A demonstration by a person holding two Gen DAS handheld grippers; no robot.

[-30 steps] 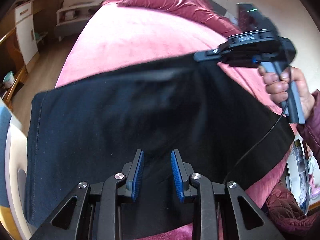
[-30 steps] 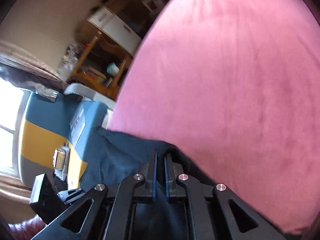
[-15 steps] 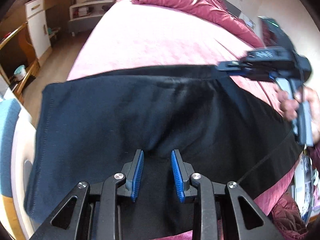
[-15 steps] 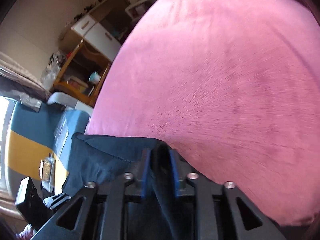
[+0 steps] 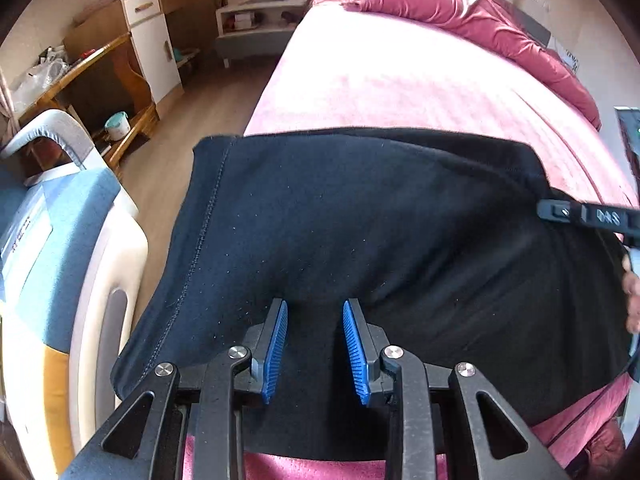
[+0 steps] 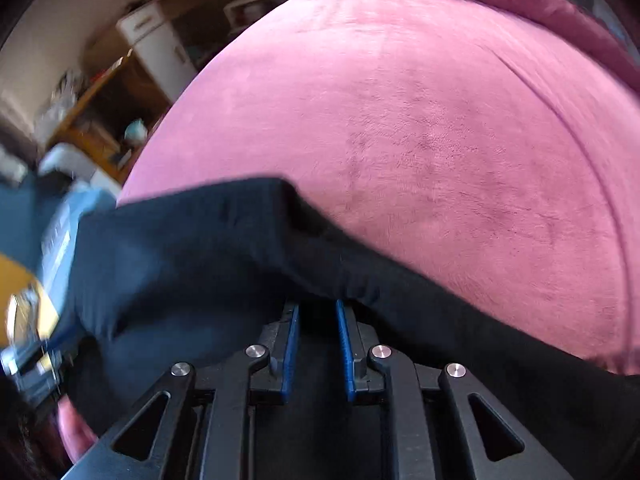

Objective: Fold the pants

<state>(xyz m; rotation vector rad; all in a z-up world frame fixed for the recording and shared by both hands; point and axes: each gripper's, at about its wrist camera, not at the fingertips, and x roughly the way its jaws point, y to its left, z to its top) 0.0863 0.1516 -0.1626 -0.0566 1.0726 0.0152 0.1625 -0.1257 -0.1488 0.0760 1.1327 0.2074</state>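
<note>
Black pants (image 5: 360, 220) lie across the pink bed (image 5: 400, 80), stitched hem edge at the left. My left gripper (image 5: 316, 304) is shut on a bunched fold at the near edge; the cloth puckers at the blue pads (image 5: 276, 344). The right gripper's tip (image 5: 560, 212) rests at the pants' right edge, a hand (image 5: 632, 292) behind it. In the right wrist view the pants (image 6: 180, 248) ridge up over my right gripper (image 6: 318, 304). Its jaws are closing with cloth between them, and the pads (image 6: 290, 344) stand apart. The left gripper (image 6: 28, 364) shows blurred at the far left.
A crimson duvet (image 5: 460, 12) is heaped along the bed's far right side. A blue and cream padded seat (image 5: 60, 260) stands close to the bed's left edge. Beyond it stand a wooden desk (image 5: 100, 68), a white cabinet (image 5: 156, 48) and a low shelf (image 5: 256, 28) on the wood floor.
The pants have come down from a raised, blurred sheet to lie flat on the bed. The right gripper's jaws, pinched tight a second ago, have parted. It slid right in the left wrist view.
</note>
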